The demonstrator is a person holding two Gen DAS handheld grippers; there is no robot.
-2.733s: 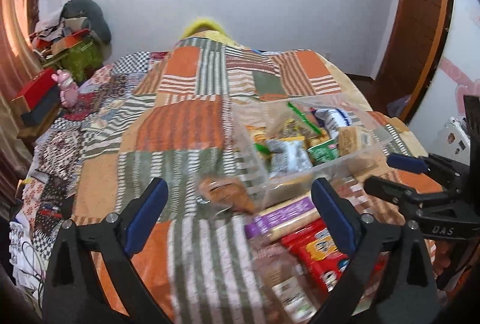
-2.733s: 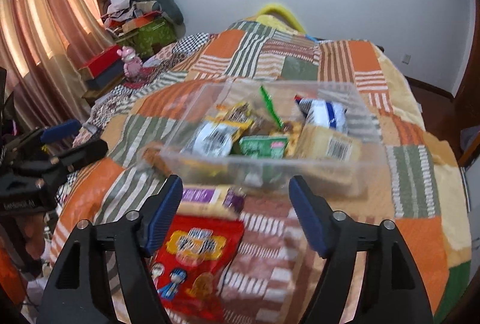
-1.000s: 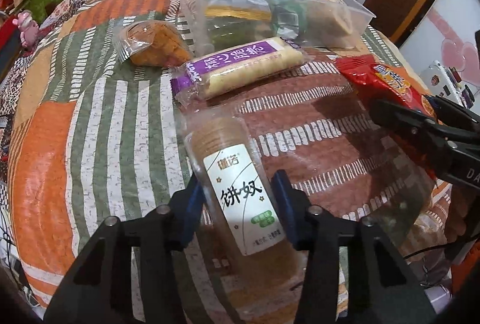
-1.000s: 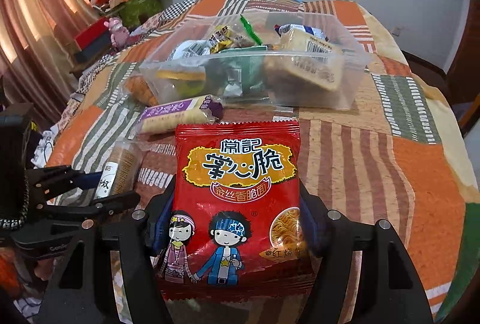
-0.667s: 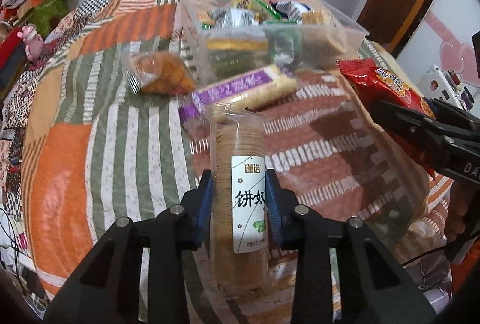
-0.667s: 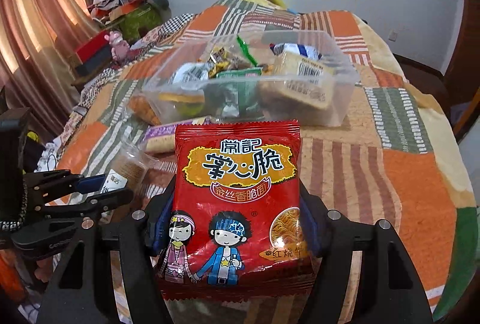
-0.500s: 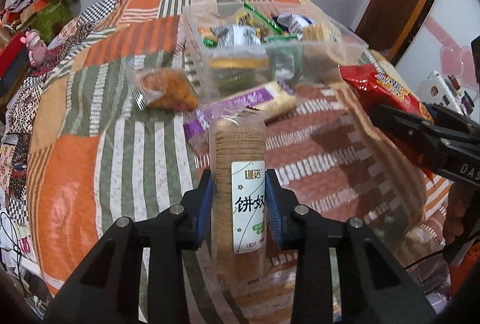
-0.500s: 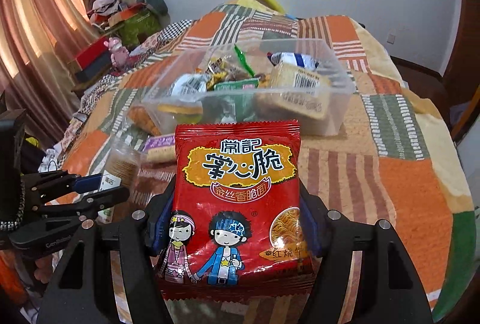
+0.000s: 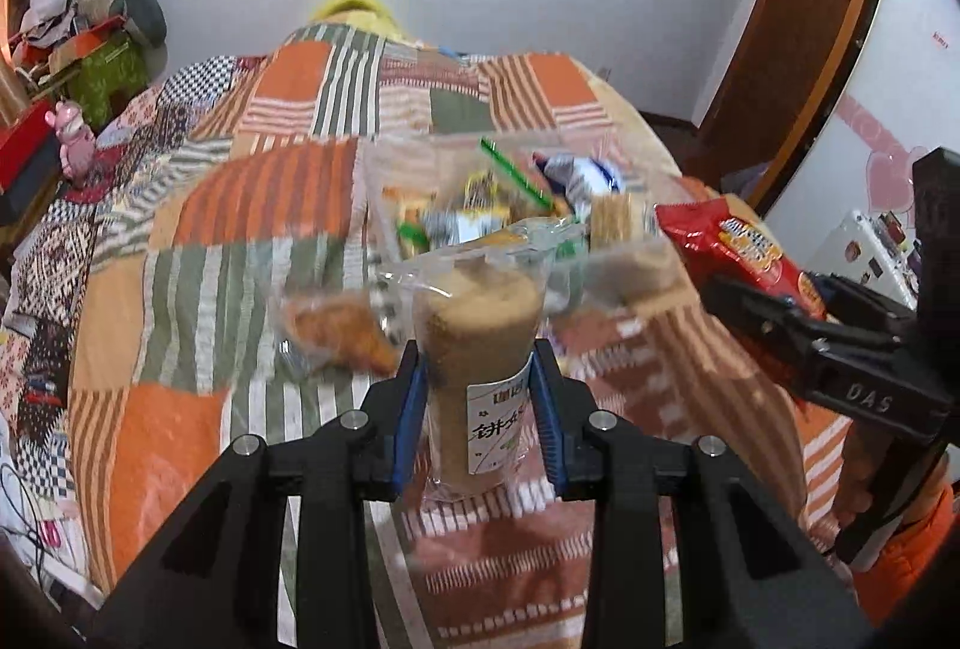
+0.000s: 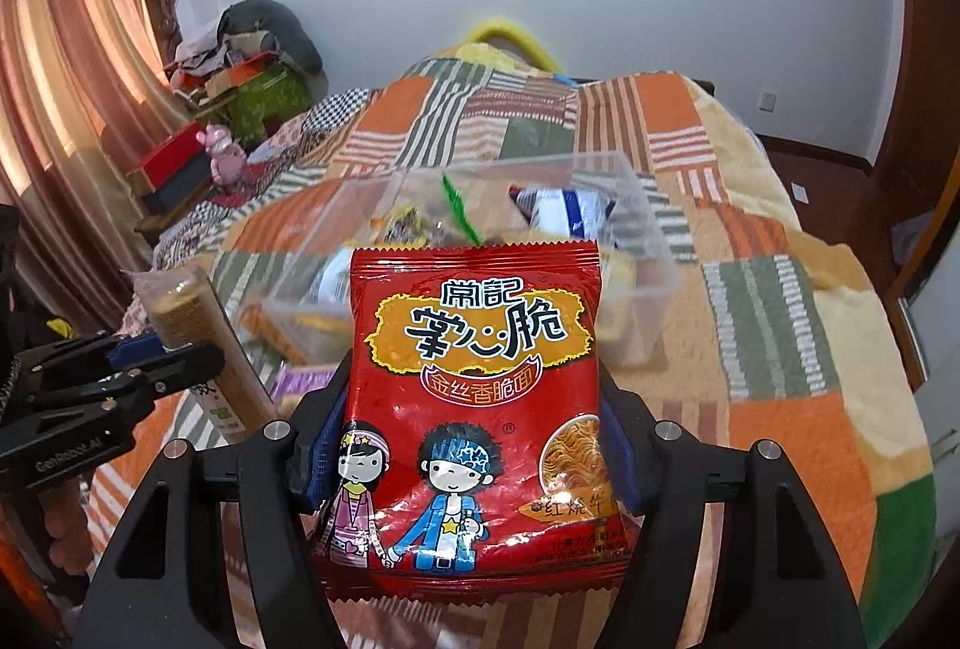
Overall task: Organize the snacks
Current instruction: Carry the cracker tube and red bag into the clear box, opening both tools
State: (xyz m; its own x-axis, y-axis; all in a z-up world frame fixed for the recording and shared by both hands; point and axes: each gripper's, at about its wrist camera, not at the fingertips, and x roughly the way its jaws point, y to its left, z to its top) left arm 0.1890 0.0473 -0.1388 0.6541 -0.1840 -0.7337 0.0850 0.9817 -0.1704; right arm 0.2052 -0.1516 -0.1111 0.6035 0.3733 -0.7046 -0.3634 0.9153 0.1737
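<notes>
My left gripper (image 9: pixel 477 397) is shut on a clear sleeve of brown biscuits (image 9: pixel 480 349) and holds it upright above the quilt; the sleeve also shows in the right wrist view (image 10: pixel 198 343). My right gripper (image 10: pixel 468 433) is shut on a red noodle-snack bag (image 10: pixel 474 397), held up in front of the camera; the bag also shows in the left wrist view (image 9: pixel 732 247). A clear plastic bin (image 10: pixel 648 253) with several snacks sits on the bed beyond both grippers; it also shows in the left wrist view (image 9: pixel 384 181).
An orange-brown wrapped snack (image 9: pixel 336 331) lies on the patchwork quilt (image 9: pixel 180 409) left of the bin. A purple-wrapped packet (image 10: pixel 300 379) lies in front of the bin. Boxes and a pink toy (image 10: pixel 225 153) sit at the left bedside.
Both grippers closed on their packets on the quilt, then lifted them. Over the last second both have risen and the bin now sits lower and nearer in each view.
</notes>
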